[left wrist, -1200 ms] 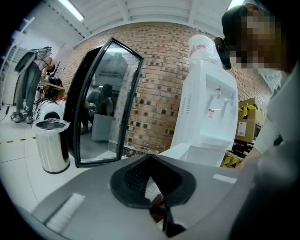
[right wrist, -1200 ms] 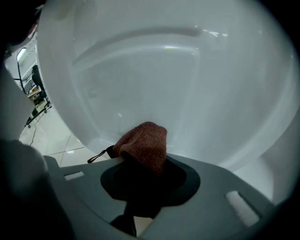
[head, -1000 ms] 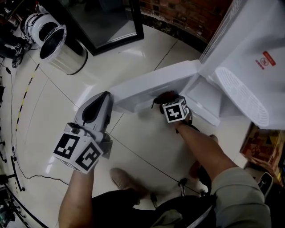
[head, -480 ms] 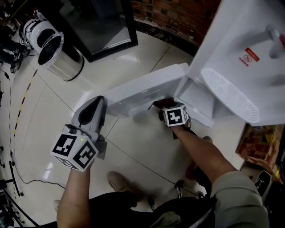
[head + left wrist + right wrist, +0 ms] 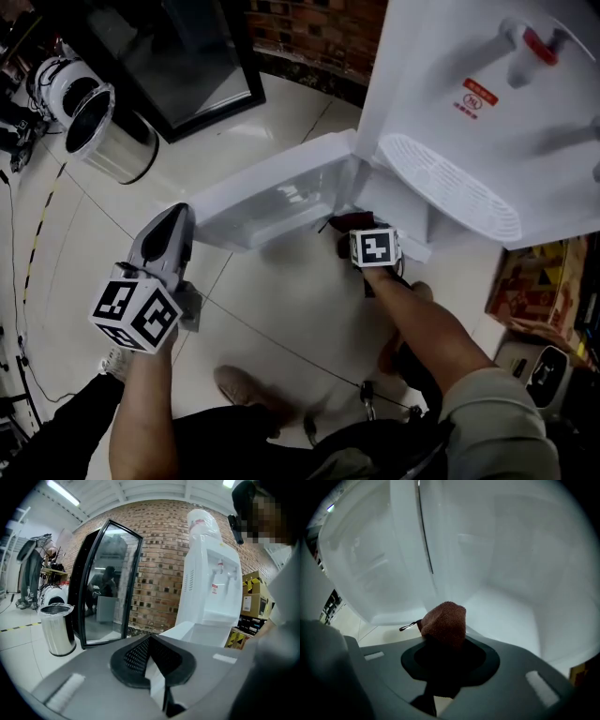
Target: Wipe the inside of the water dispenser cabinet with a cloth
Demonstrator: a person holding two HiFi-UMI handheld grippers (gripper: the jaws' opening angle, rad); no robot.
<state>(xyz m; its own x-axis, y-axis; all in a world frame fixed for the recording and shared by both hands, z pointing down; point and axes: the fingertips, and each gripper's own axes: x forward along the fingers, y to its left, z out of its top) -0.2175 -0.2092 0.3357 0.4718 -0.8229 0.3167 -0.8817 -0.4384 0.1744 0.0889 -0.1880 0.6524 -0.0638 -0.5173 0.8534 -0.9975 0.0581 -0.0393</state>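
Clamping: my right gripper (image 5: 440,641) pinches the cloth (image 5: 443,620) at its tips.
Cabinet (image 5: 497,573): wall edge left, open floor right.
Left gripper (image 5: 153,670): jaws together.

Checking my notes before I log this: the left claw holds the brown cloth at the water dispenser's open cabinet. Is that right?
Wrong claw. The right claw holds the brown cloth at the water dispenser's open cabinet, as the right gripper view shows. The left claw is shut with nothing in it.
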